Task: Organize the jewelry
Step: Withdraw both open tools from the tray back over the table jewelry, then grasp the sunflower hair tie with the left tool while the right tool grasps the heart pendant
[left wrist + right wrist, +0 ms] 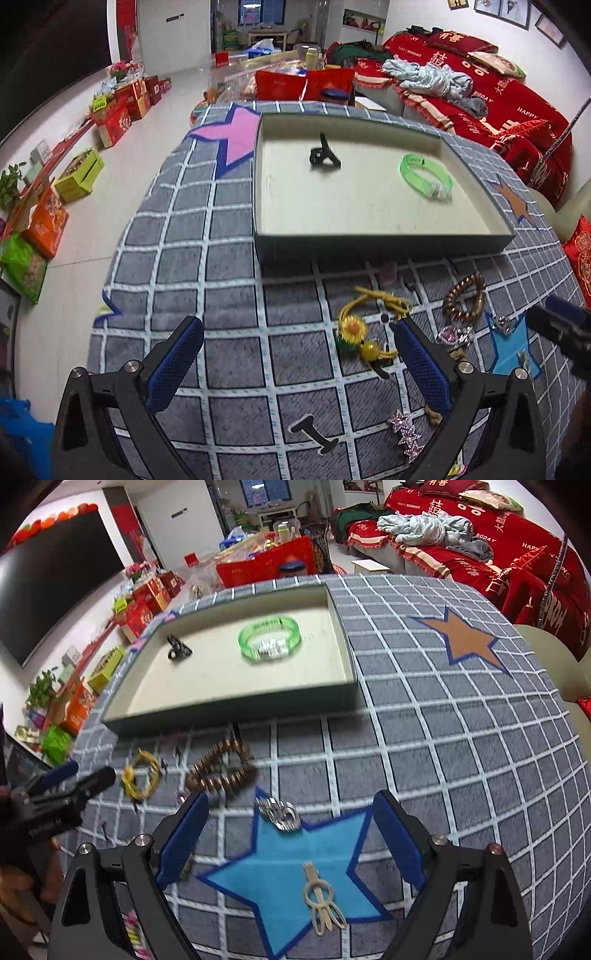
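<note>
Both grippers are empty right now, fingers spread wide on the left gripper (295, 332) and the right gripper (291, 812) alike. The tray (369, 243) already holds a green bangle (424, 175) and a black clip (323, 153); everything else sits loose on the checkered tabletop (184, 258) just in front of it.

From the right wrist view the silver clip (280, 814) lies almost dead centre between the fingers at 12 o'clock, on the tip of the blue star (295, 860), so I'd guess that's the next pick. The brown bead bracelet (221, 771) is off at 11 o'clock and a cream hairpin (321, 897) lies near the camera at 6.

Tip: drop straight down so the fingers bracket the silver clip's narrow side, then close slowly. It looks small and slick, so a skewed pinch could flick it away. The left gripper has the yellow sunflower tie (354, 332) just inside its right finger.
</note>
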A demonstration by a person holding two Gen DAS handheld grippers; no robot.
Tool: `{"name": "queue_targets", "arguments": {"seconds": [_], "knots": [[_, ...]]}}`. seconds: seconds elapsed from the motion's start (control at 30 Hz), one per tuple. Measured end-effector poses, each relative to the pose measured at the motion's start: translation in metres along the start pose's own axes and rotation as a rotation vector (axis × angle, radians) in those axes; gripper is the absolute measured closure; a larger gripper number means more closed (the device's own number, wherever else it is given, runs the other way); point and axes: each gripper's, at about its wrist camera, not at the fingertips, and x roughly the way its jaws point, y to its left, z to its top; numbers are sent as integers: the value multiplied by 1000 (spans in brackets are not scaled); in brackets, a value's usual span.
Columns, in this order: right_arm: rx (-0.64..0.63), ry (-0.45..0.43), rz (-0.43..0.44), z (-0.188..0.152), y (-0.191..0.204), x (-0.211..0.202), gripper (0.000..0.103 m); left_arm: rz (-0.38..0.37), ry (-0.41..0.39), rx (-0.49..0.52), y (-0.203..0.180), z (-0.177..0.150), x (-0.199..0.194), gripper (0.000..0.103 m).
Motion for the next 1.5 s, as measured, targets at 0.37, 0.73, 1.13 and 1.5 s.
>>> {"name": "queue_targets", "arguments": {"seconds": [0.37, 0.73, 1.13, 1.5], "knots": [[-104, 16, -65, -15, 2, 11, 11, 21, 29, -39, -6, -9, 15, 0], [-148, 27, -71, -14, 16, 25, 36, 40, 33, -19, -18, -12, 24, 0], [-212, 15, -79, -16, 39, 24, 84, 44, -20, 57, -29, -15, 16, 50], [-123, 7, -40, -15, 24, 16, 86, -97, 0, -6, -13, -11, 9, 62]]}}
